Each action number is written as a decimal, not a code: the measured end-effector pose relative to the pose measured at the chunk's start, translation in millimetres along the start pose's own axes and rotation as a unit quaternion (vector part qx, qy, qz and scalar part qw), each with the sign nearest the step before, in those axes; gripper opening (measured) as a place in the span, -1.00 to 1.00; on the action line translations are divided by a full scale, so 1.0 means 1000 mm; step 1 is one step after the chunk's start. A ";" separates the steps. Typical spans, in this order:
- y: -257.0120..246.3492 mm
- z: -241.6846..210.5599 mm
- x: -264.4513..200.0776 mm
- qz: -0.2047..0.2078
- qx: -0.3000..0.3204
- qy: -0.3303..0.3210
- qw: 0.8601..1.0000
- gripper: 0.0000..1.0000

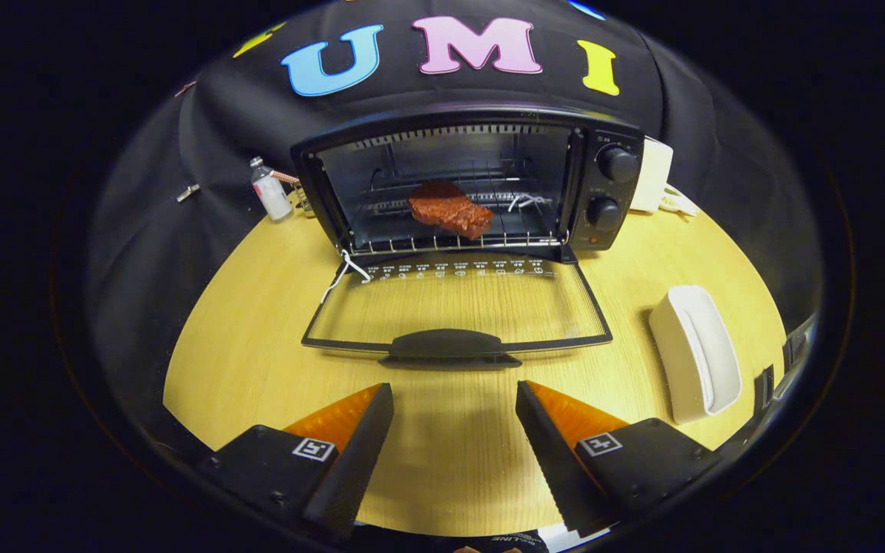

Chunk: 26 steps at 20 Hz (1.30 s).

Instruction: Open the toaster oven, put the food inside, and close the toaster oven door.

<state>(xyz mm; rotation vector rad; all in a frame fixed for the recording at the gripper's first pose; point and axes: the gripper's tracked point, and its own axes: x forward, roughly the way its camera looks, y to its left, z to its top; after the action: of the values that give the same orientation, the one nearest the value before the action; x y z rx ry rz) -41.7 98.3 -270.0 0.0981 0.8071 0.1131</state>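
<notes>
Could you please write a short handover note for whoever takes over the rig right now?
Gripper: open, holding nothing, over the table just short of the door handle.
Oven: door folded fully down, flat toward the fingers.
Food: on the rack inside.
Done: oven opened, food put in.
Left: lift the door by its handle and shut it.

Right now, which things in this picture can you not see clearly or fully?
- Gripper view: markings along the hinge edge of the open oven door are too small to read.
- Knobs on the toaster oven: their settings are too small to tell.
- White box: partly hidden behind the oven.
- Small bottle: label too small.
- The food lies on the rack; the gripper is open, holding nothing.
</notes>
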 end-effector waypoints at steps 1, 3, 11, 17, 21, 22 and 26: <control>-0.002 -0.001 0.004 -0.005 -0.005 0.002 1.000 0.98; -0.007 -0.005 0.012 -0.016 -0.012 0.012 1.000 0.97; -0.005 -0.011 0.040 -0.034 -0.009 0.041 0.999 0.98; -0.003 -0.005 0.040 -0.034 0.002 0.043 0.999 0.98; -0.001 0.004 0.029 -0.024 -0.005 0.028 0.999 0.97; 0.000 0.007 0.023 -0.021 0.003 0.023 1.000 0.98; 0.005 0.029 0.007 -0.009 0.019 -0.001 1.000 0.97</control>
<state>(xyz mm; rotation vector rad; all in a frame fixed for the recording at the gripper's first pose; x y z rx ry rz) -15.9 102.5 -254.7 0.1274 0.8080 0.0799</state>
